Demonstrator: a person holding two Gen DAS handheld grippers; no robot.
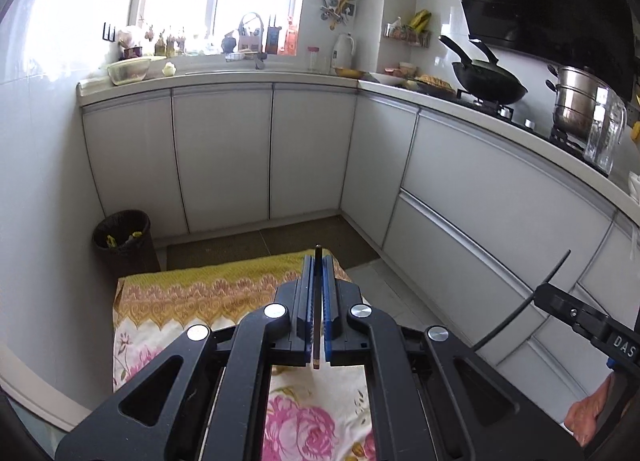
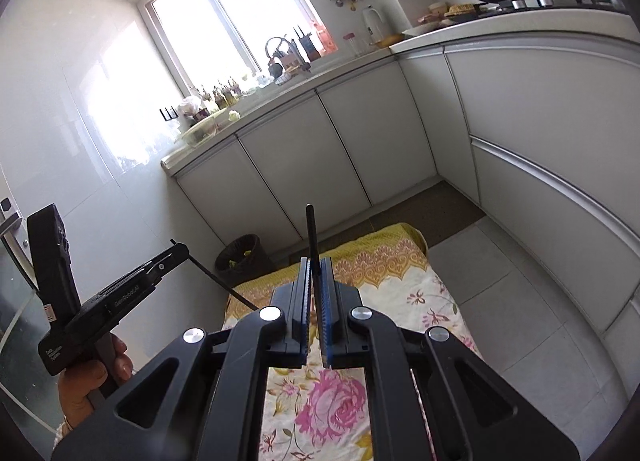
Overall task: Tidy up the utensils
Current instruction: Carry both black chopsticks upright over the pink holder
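My left gripper [image 1: 318, 261] is shut on a thin dark chopstick [image 1: 317, 301] that runs along its blue-padded fingers and sticks out past the tips. My right gripper [image 2: 316, 263] is shut on a second dark chopstick [image 2: 311, 237] that points up past its tips. Each gripper shows in the other view: the right one [image 1: 540, 295] with its chopstick [image 1: 516, 309] crossing it, the left one [image 2: 182, 251] with its chopstick [image 2: 224, 281]. Both are held in the air above a floral cloth [image 1: 208, 301] on a low surface.
White cabinets [image 1: 224, 157] run along the back and right. The counter [image 1: 440, 95] carries a black wok [image 1: 488, 81], a steel pot [image 1: 576, 105] and a glass jug [image 1: 604, 133]. A dark waste bin [image 1: 122, 239] stands on the floor at the left.
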